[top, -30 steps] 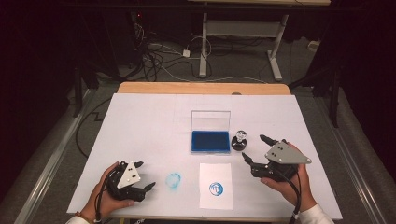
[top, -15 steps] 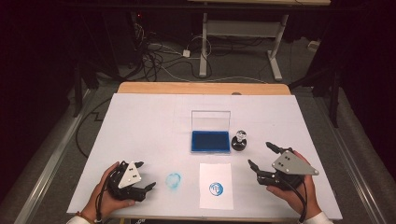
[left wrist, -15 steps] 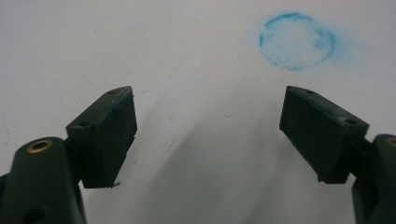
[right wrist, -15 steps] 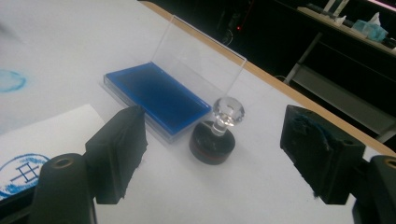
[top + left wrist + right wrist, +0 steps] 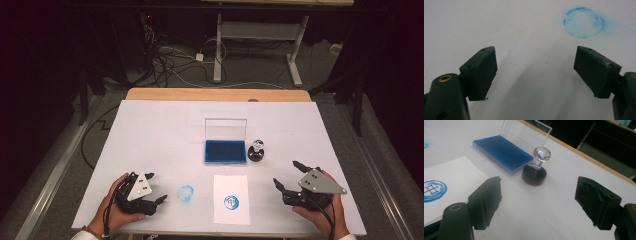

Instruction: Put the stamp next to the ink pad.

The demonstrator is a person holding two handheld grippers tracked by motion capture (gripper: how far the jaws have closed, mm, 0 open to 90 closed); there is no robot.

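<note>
The right gripper (image 5: 290, 176) rests on the white table (image 5: 160, 135) at its near right edge, held in the person's right hand (image 5: 325, 220); its jaws stand wide apart and hold nothing; in the right gripper view the jaws frame the stamp (image 5: 535, 167), which lies ahead of them and clear of both. The stamp (image 5: 256, 150) is a round black body with a red band and a clear knob, standing upright on the table just beside the right end of the blue ink pad (image 5: 225, 150); the pad's clear lid (image 5: 226, 128) stands raised at its far side. A white sheet of paper (image 5: 231, 198) lies near of the pad and carries a round blue stamp impression (image 5: 230, 202). The left gripper (image 5: 156, 188) rests at the near left edge in the left hand (image 5: 112, 215); its jaws are likewise spread and empty; a smudged blue ring (image 5: 584, 22) marks the table surface ahead of them, between the left gripper and the paper.
</note>
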